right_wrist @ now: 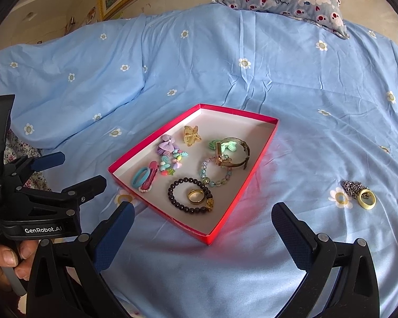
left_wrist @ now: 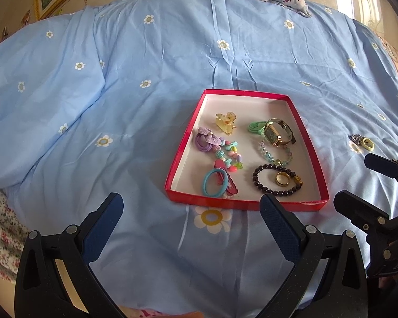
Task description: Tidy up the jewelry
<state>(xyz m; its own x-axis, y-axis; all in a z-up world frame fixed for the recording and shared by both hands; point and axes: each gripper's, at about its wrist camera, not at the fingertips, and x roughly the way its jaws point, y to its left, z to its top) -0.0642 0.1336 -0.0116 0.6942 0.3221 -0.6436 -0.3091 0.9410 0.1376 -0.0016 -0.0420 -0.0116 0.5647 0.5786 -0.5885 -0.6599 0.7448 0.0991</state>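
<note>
Tray: red tray (right_wrist: 254,159) sits on the blue bedsheet (right_wrist: 305,251); it already holds a watch (right_wrist: 232,156), dark bead bracelet (right_wrist: 189,197), gold ring (right_wrist: 196,195), hair ties and clips
Still out: a chain necklace (right_wrist: 352,186) and a pale yellow ring (right_wrist: 367,198) lie touching on the sheet, well apart from the tray, off to its right
Right gripper (right_wrist: 203,232): fingers spread wide, nothing between them; hovering near the tray's near corner
Left gripper (left_wrist: 191,224): also spread wide and empty, low before the tray's near rim
Likely step: fetching the stray pair
Doing it well: swing right, come down square over the yellow ring; pinch its band, not the sheet; lift clear of the chain so it doesn't drag
</note>
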